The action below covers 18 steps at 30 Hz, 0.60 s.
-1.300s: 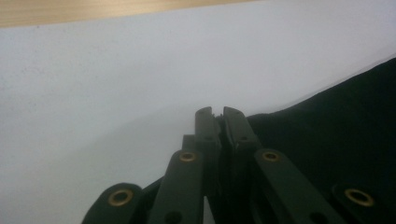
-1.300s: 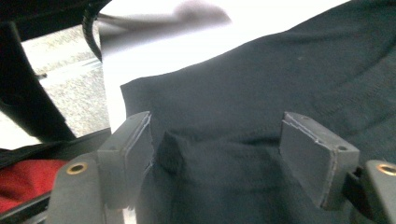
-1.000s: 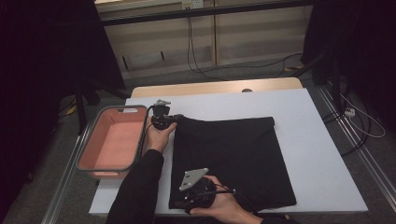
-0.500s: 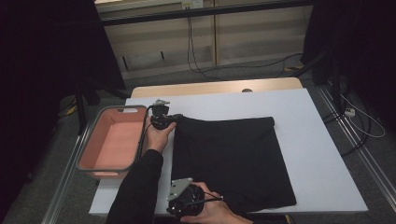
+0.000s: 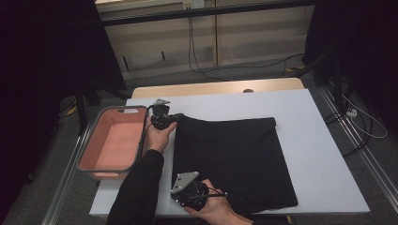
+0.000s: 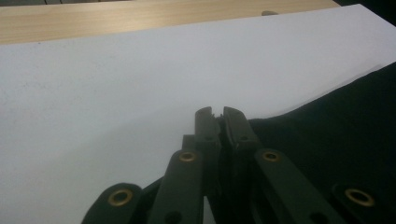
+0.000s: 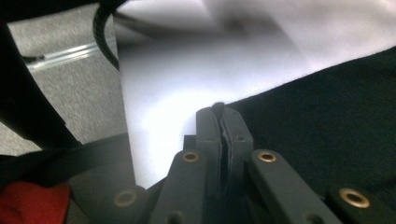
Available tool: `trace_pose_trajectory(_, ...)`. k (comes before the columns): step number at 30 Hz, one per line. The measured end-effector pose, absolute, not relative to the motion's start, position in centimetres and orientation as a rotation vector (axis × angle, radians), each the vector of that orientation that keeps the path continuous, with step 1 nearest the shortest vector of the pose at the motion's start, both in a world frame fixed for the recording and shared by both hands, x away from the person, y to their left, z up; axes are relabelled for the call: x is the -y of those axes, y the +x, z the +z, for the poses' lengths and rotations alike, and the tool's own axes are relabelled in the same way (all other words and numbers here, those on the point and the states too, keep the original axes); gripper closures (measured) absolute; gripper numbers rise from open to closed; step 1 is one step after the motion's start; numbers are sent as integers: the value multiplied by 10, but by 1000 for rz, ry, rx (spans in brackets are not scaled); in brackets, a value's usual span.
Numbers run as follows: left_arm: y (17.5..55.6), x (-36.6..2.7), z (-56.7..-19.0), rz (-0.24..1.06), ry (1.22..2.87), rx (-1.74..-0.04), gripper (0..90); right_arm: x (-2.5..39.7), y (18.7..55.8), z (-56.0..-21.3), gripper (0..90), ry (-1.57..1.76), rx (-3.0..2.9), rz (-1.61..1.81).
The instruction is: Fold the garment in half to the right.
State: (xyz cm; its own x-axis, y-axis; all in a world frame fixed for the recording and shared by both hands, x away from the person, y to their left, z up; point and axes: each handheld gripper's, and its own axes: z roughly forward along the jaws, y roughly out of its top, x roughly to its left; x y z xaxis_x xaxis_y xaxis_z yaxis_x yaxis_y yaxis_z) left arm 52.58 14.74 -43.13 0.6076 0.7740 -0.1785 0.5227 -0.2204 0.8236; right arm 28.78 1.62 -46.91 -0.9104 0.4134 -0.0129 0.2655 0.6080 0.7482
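Black cloth (image 5: 234,159) lies flat, long axis front-to-back

A white table top (image 5: 309,140) rests on a pale wooden board (image 5: 211,88) that shows along its far edge. Beyond it a light panelled wall (image 5: 197,37) stands over grey floor (image 5: 263,70) with trailing black cables (image 5: 202,65); dark drapes (image 5: 47,56) close the dim left and right sides

Black tongs (image 6: 218,114) with brass rivets; the person wears black sleeves (image 5: 138,187).
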Motion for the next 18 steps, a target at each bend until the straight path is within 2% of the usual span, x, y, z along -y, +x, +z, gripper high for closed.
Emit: trace_pose_trajectory(18,520,-154,-408,353,1841,-988,855,0,288,-434,872,535,-2572,1429)
